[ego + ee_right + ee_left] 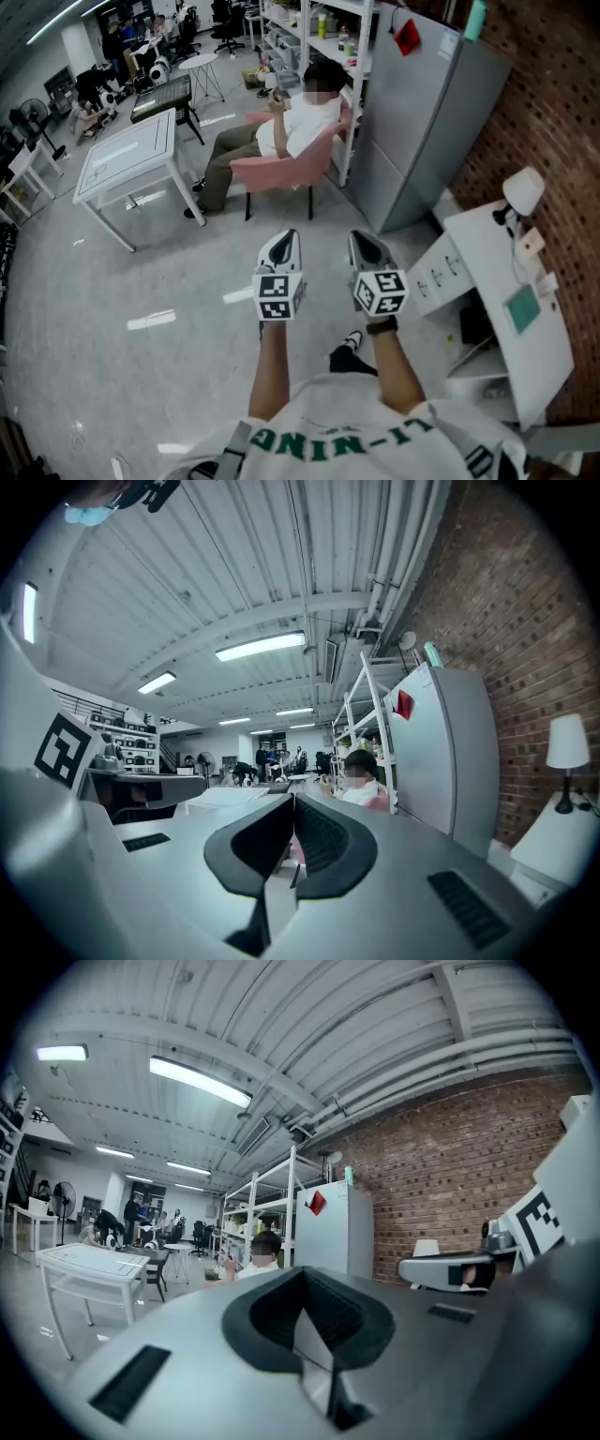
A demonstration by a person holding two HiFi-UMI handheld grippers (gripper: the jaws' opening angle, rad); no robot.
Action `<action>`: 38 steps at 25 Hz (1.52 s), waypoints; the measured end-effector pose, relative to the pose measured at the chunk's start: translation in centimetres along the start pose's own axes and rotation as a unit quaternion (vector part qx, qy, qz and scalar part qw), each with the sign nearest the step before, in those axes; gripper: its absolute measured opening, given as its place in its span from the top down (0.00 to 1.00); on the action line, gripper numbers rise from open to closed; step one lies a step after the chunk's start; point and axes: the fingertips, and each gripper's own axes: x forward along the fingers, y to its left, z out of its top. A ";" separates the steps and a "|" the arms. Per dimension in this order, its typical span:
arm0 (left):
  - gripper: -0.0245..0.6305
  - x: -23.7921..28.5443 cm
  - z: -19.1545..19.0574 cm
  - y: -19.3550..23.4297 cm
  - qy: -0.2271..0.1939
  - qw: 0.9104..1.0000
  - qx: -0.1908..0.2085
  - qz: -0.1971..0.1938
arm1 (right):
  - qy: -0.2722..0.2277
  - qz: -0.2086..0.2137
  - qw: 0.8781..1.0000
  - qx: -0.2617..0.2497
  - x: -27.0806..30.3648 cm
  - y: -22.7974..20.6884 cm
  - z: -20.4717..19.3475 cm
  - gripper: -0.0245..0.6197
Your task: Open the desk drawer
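**Head view:** left gripper (280,251) and right gripper (370,248) at lower centre, side by side above the floor. The desk drawer (439,275) is right of centre, in the white counter (525,366), apart from both grippers.

**Left gripper view:** fingers (272,1316) pressed together, nothing between them.

**Right gripper view:** fingers (328,841) also pressed together, empty.

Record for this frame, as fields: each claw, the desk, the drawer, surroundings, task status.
left claw: shut, empty, held over the floor
right claw: shut, empty, beside the left one
desk: white, at the right by the brick wall, lamp on it
drawer: looks closed, neither claw touches it
surroundings: grey fridge; person seated in a pink chair ahead
task status: not yet begun
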 end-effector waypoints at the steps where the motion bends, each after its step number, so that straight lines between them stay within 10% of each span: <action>1: 0.96 1.5 0.1 -0.4 0.000 1.000 -0.001 -0.002 | -0.004 0.000 1.000 -0.001 0.5 -1.2 0.2 0.95; 21: 0.96 33.0 3.5 -24.8 0.008 0.975 0.023 -0.220 | -0.033 -0.176 0.982 0.065 1.9 -35.3 2.9 0.95; 38: 0.96 41.9 -5.1 -48.4 0.096 0.872 0.056 -0.477 | -0.016 -0.402 0.903 0.150 -9.4 -52.0 -4.0 0.95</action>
